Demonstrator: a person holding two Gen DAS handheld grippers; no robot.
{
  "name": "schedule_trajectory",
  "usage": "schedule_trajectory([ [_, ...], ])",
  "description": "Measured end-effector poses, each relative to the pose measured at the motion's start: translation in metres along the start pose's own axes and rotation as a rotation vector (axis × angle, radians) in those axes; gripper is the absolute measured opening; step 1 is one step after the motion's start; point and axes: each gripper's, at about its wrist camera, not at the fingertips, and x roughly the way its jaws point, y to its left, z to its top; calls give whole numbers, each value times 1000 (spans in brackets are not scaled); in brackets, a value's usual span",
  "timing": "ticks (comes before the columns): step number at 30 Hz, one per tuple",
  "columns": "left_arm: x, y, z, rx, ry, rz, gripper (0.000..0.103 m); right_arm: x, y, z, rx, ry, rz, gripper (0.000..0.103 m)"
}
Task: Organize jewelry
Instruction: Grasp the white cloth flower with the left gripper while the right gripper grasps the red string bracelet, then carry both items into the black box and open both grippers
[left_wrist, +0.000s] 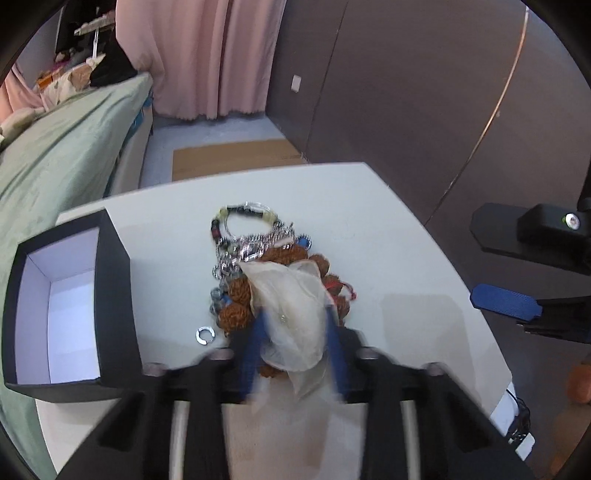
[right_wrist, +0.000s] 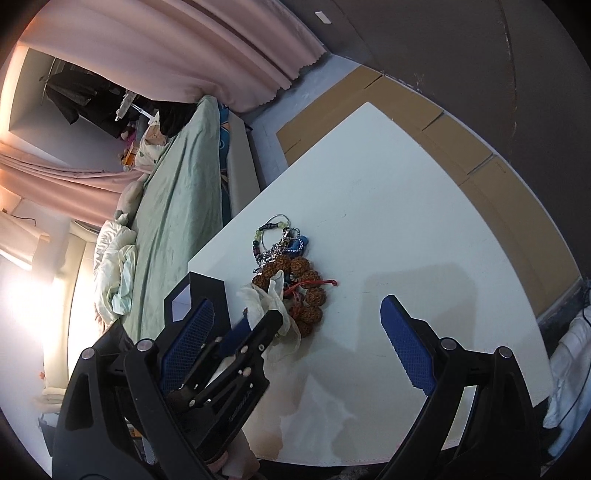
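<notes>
A heap of jewelry (left_wrist: 258, 258) lies on the white table (left_wrist: 388, 236): brown seed-bead bracelets (left_wrist: 238, 291), silver chains, a beaded bangle (left_wrist: 245, 212) and a loose silver ring (left_wrist: 205, 336). My left gripper (left_wrist: 295, 332) is shut on a sheer white organza pouch (left_wrist: 295, 314) over the heap. An open black box (left_wrist: 70, 306) with a white inside stands at the left. My right gripper (right_wrist: 299, 336) is open and empty above the table, right of the heap (right_wrist: 295, 280); its blue pad (left_wrist: 506, 301) shows in the left wrist view.
A bed with a green sheet (left_wrist: 55, 166) runs along the table's left side. Pink curtains (left_wrist: 207, 55) and a dark wall (left_wrist: 406, 92) stand behind. Flat cardboard (right_wrist: 461, 147) lies on the floor past the table's far edge.
</notes>
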Motion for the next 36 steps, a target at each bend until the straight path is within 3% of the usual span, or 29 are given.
schedule_trajectory([
  [1,0,2,0,-11,6,-2,5,3,1,0,0,2,-1,92],
  [2,-3,4,-1,-20,-1,3,4,5,2,-1,-1,7,2,92],
  [12,-47,20,7,-45,-104,-19,4,30,5,-6,23,64,8,59],
  [18,-70,34,11,-71,-144,-33,4,48,9,-7,17,80,-23,45],
  [23,-84,45,14,-91,-168,-39,4,61,15,-10,-4,92,-46,37],
  [28,-99,56,13,-115,-191,-41,4,70,15,-11,-5,97,-75,36],
  [31,-108,64,13,-133,-203,-43,4,75,16,-12,-13,102,-86,25],
  [33,-115,68,14,-142,-214,-41,4,75,16,-13,-12,98,-100,3],
  [36,-122,76,11,-155,-227,-33,4,71,13,-13,14,76,-100,3],
])
